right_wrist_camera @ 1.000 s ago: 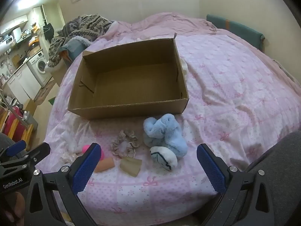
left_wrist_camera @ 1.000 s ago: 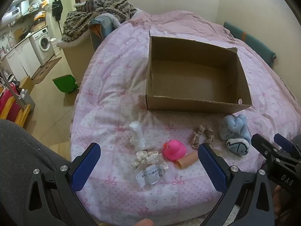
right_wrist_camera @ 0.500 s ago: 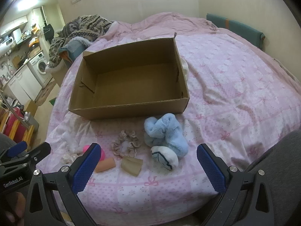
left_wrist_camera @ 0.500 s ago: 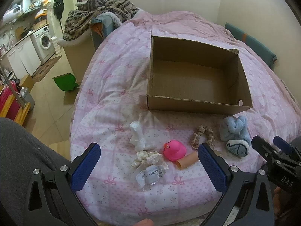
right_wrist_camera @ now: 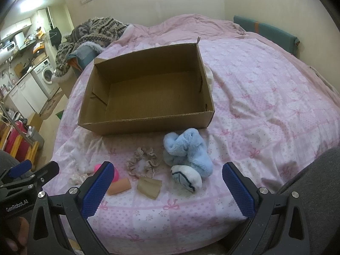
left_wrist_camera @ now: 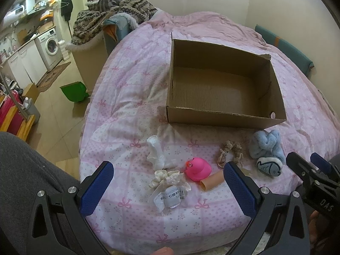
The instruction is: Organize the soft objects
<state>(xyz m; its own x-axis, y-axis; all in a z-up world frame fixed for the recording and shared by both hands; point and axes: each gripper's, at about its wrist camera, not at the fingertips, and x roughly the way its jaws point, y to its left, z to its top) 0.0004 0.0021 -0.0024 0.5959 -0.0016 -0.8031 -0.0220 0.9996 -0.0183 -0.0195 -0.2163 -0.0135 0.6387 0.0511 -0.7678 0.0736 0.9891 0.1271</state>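
Left gripper [left_wrist_camera: 167, 188]: spread apart, held nothing; pink rubber duck [left_wrist_camera: 198, 168] just ahead.
Right gripper [right_wrist_camera: 167, 188]: spread apart, held nothing; fluffy blue plush [right_wrist_camera: 187, 150] ahead.
Beyond both: open brown cardboard box [right_wrist_camera: 146, 91].

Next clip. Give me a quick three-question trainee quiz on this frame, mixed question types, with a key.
1. True or false: the box already holds a toy.
2. Which lies nearest the blue plush? A) scrunchie B) pink duck C) white sock
3. Fill in: both the left claw and the right claw are ____.

Key: 1 false, it is empty. 2 A. 3 open, nothing between the pads.
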